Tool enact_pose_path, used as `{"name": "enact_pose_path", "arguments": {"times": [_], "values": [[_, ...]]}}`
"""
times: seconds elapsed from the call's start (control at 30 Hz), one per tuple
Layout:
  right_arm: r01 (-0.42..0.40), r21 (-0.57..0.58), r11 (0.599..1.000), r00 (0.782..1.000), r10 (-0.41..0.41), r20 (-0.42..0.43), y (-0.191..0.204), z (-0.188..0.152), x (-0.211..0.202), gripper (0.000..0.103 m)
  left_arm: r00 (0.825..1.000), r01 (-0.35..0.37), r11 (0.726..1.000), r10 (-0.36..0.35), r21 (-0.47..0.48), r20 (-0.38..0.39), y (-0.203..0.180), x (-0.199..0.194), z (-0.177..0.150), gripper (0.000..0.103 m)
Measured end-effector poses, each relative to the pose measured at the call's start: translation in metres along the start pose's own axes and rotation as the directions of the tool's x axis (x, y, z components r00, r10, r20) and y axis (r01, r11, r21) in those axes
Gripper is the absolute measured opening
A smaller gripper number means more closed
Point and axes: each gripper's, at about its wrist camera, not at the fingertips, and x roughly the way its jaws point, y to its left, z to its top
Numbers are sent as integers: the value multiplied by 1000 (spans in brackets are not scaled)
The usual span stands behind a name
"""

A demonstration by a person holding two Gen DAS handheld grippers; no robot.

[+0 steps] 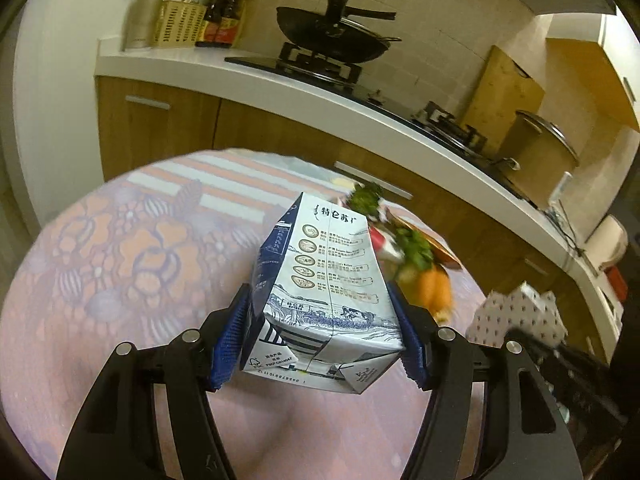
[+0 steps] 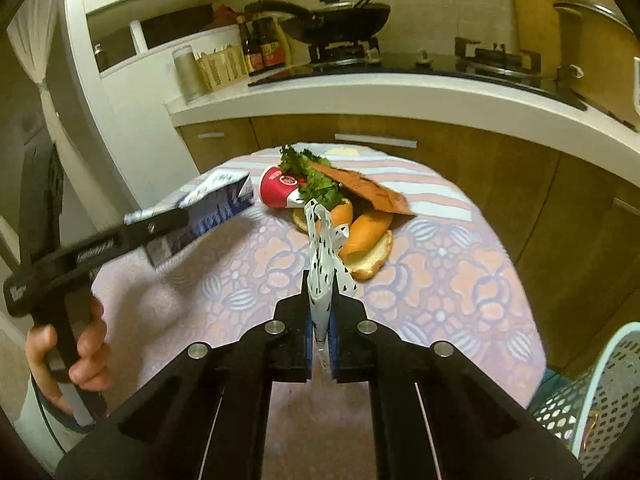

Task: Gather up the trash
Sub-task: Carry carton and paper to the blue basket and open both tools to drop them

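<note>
My left gripper [image 1: 322, 336] is shut on a blue-and-white milk carton [image 1: 324, 284] and holds it above the round floral table [image 1: 120, 260]; the carton also shows in the right wrist view [image 2: 208, 208]. My right gripper [image 2: 322, 344] is shut on a white plastic bag with black spots [image 2: 324, 264], also visible in the left wrist view [image 1: 520, 316]. On the table's far side lies a heap: a red paper cup [image 2: 278, 190], green leaves [image 2: 316, 180], bread rolls [image 2: 366, 232] and a brown paper bag [image 2: 368, 192].
A light-blue perforated basket [image 2: 592, 400] stands at the table's right. Behind the table runs a white counter [image 2: 400, 92] with a wok on a stove [image 2: 344, 24], sauce bottles and a steel pot [image 1: 536, 148].
</note>
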Motion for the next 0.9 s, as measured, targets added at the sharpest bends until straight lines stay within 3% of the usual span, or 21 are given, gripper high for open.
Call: {"name": "enact_pose_path", "arguments": {"times": [0.2,0.43,0.7,0.9], "values": [[30,20,999,999,-31,36,-8,-9,-28,4,997,72,997,-71,-20,19,-10,-29,-17,63],[99,70,993,990,-105,97,-34,-20,-73,4,981,189,981,-191,48,44,-57,-53,-25,63],[220,156,963,960,-242,141,-87,-33,-129,4,950,310,938,-311,152,-19,-142,-40,-33,63],[304,263,915,927,-348,140,-139,-61,-166,4,918,396,883,-378,254,-119,-223,-17,-52,63]]}}
